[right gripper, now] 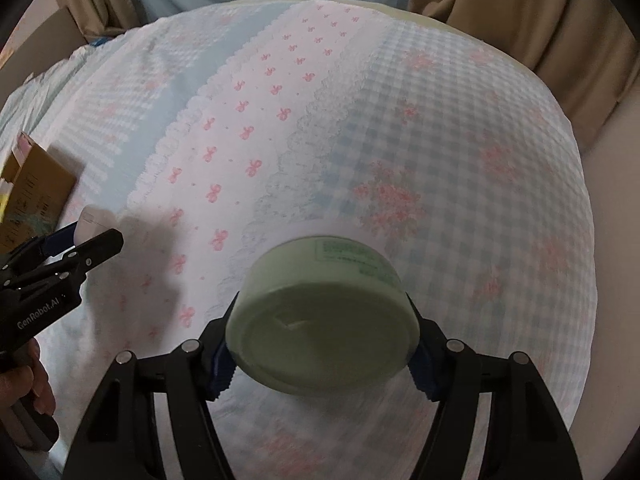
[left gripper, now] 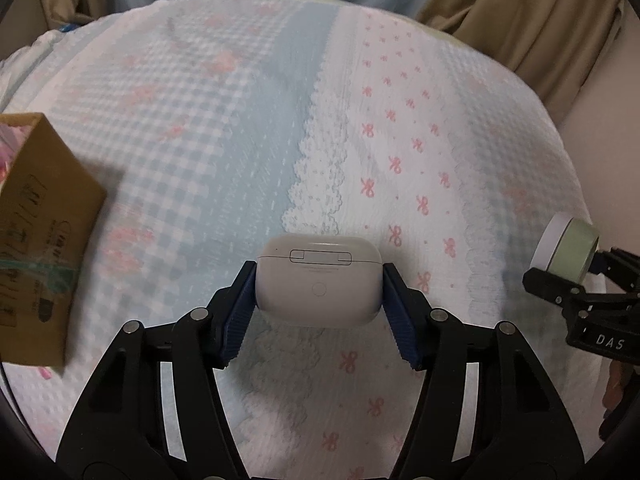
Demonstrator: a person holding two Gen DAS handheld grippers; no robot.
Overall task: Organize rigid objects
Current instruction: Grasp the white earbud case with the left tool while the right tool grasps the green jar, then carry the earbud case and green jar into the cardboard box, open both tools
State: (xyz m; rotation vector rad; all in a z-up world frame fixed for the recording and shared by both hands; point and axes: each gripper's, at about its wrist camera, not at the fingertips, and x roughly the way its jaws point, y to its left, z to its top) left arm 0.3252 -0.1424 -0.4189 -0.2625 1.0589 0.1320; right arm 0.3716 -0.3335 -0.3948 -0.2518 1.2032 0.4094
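The left gripper [left gripper: 319, 280] holds a white earbud case [left gripper: 319, 279]. Its 2 blue pads [left gripper: 240, 312] press on the case from both sides. The case is tipped so its hinge and its small round button face the camera. It hangs a little above the bedspread [left gripper: 248, 120] and does not touch it.

The right gripper [right gripper: 322, 330] holds a round, pale green jar [right gripper: 322, 320]. Its blue pads squeeze the jar on both sides. The jar is tilted, so 1 flat end faces the camera, and a printed label [right gripper: 352, 256] shows on its side. It also hangs just above the cloth.

The bedspread has blue and white checks, pink bows and lacy white strips. A brown cardboard box [left gripper: 38, 236] sits on it at the far left, near the left gripper but not touching it. Its top is open.

A hand [right gripper: 28, 384] can be seen low at the left edge of the right camera's view, under the left gripper. Tan curtains [left gripper: 532, 12] hang behind the bed.
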